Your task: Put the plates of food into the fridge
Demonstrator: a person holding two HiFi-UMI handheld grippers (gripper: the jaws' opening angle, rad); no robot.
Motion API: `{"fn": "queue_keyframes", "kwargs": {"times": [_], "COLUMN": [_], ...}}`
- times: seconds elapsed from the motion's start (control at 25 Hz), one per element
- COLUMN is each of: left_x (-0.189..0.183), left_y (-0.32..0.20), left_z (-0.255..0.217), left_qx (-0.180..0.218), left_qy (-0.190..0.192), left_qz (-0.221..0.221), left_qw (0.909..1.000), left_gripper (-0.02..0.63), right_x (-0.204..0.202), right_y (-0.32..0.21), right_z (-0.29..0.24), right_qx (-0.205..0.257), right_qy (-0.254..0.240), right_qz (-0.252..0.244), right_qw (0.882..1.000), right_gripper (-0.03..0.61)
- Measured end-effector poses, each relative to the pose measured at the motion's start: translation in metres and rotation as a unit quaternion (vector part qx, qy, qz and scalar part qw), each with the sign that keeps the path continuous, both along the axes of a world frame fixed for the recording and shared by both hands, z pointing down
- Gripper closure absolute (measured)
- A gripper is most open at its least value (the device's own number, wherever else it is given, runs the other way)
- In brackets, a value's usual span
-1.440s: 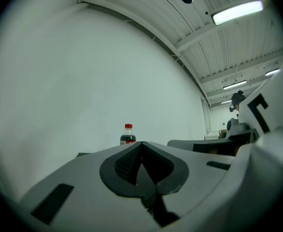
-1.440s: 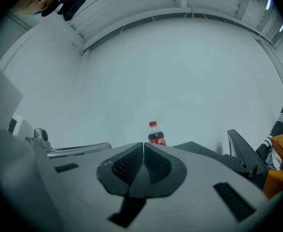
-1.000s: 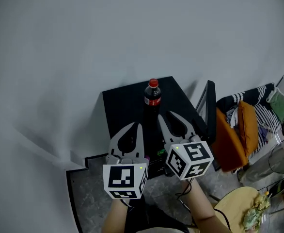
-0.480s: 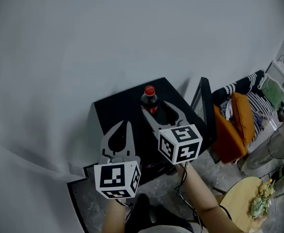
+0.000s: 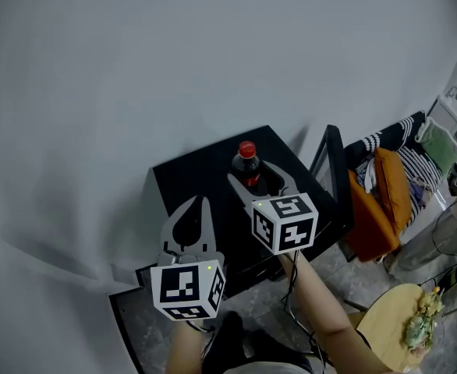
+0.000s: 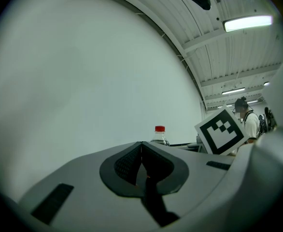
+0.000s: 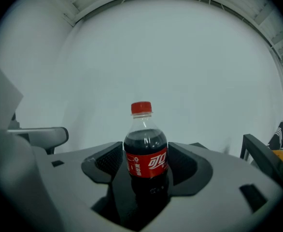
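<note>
**Food waits far off; right gripper opens around a cola bottle**

The food, a heap of green and pale bits, lies at the bottom right corner of the head view. It rests on the right edge of a round tan top. At that size it is hard to tell whether a plate lies under it. It is well apart from both grippers.

Up and left of it, an orange cushion and a striped cloth sit beside a dark upright frame. Next to the frame, a black cabinet stands against the plain grey wall. A cola bottle with a red cap stands upright on the cabinet's top.

The right gripper points at the bottle. Its jaws have just been opening and now stand wide, one on each side of the bottle's lower half. The pads flank the red label without clamping it.

The left gripper is held just beside the right one, over the cabinet's near left part. Its jaws are closed tip to tip, with nothing between them. In the left gripper view, the bottle's cap shows beyond those tips.

Grey mottled floor shows below the cabinet.
</note>
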State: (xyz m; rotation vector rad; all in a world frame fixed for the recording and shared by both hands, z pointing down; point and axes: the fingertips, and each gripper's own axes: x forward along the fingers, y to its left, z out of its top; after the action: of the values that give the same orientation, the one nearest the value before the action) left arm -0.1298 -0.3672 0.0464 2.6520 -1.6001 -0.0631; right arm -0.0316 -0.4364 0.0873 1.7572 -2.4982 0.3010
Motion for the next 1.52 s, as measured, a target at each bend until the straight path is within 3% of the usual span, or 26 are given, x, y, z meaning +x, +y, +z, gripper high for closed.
{"fn": "queue_keyframes", "kwargs": {"times": [0.4,1.08,1.52], "left_x": [-0.007,-0.014,0.006], "left_y": [-0.001,0.003,0.018], "left_z": [0.006,0.002,-0.002], "left_qx": [-0.005,0.000,0.008], "left_qy": [0.002,-0.001,0.002], "left_qz": [-0.007,-0.013,-0.008], "left_qw": [1.0000,0.9999,0.9999], "left_gripper": [0.606,0.606,0.606], "right_x": [0.001,0.005,0.025], "right_y": [-0.003,0.003,0.034], "right_z": [0.007,0.003,-0.005], "right_qx": [0.020,0.031,0.046], "right_qy": [0.001,-0.007,-0.023], "right_qz": [0.025,0.022,0.021], "right_qw": [0.999,0.999,0.998], "right_gripper": [0.302,0.302,0.302]}}
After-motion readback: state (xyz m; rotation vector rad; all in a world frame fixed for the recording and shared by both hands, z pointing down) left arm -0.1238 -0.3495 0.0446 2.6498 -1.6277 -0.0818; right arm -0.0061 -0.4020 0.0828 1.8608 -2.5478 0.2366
